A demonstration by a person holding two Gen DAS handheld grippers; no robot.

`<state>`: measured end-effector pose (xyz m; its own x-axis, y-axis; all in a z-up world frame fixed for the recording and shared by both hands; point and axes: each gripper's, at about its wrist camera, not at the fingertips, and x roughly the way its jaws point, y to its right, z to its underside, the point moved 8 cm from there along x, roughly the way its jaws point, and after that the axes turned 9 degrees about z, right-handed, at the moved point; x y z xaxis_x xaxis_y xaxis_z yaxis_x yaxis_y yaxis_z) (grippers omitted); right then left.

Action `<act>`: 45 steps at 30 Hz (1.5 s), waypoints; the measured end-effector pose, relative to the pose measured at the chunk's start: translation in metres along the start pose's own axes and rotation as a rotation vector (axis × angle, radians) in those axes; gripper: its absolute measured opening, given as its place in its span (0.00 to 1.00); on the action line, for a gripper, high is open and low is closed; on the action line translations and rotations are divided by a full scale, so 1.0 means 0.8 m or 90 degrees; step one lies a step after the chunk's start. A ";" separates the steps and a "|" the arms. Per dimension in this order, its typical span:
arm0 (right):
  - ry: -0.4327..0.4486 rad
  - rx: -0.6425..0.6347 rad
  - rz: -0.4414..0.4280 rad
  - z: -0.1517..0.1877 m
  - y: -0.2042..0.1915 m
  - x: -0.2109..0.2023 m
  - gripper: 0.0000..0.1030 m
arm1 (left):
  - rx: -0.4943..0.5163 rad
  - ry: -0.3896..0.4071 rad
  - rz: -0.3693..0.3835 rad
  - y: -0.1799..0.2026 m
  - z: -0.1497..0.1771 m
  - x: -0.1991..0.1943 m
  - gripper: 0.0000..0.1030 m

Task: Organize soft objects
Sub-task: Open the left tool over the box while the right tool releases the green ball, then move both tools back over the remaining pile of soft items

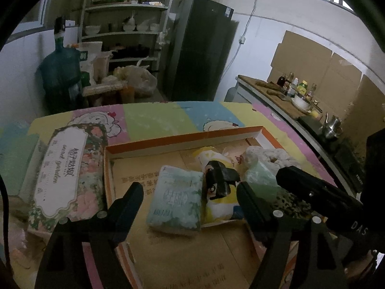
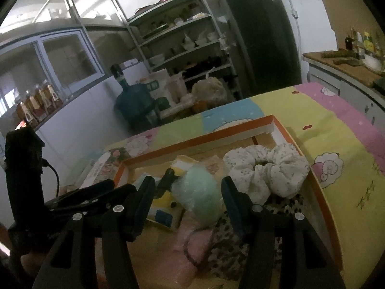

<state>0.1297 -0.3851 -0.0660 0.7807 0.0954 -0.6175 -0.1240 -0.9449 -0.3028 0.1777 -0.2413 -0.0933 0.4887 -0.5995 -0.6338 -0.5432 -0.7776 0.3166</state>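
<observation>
Standing on a bench (image 1: 154, 118) covered with a pastel cartoon cloth, a shallow orange-rimmed cardboard tray (image 1: 182, 139) holds the soft objects. The left gripper (image 1: 190, 192) is spread wide, gripping nothing; a pale green tissue pack (image 1: 176, 197) lies flat on the tray floor between its fingers, untouched. Beside the pack lies a yellow and white plush toy (image 1: 220, 207) with black parts. The right gripper (image 2: 187, 190) is likewise parted, a mint green puff (image 2: 199, 192) sitting between its fingers; contact cannot be confirmed. A white floral scrunchie (image 2: 267, 171) rests toward the tray's far right corner, a leopard-print cloth (image 2: 231, 248) nearer its right edge. A floral tissue box (image 1: 69, 171) lies outside the tray's left edge.
</observation>
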 end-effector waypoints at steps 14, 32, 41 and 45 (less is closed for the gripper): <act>0.031 -0.007 0.011 0.000 -0.027 -0.037 0.65 | 0.018 0.048 -0.014 -0.002 0.002 -0.053 0.78; 0.063 -0.030 0.003 0.007 -0.087 -0.076 0.67 | 0.014 0.100 -0.027 -0.030 0.015 -0.127 0.79; 0.076 -0.048 0.007 0.014 -0.125 -0.093 0.72 | -0.004 0.131 -0.026 -0.061 0.027 -0.170 0.79; 0.078 -0.051 0.008 0.019 -0.141 -0.094 0.73 | -0.008 0.142 -0.030 -0.076 0.031 -0.188 0.79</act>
<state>0.0758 -0.2807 0.0040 0.8491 0.0497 -0.5259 -0.0881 -0.9683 -0.2337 0.1200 -0.0995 -0.0350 0.6530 -0.5879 -0.4774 -0.5076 -0.8076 0.3003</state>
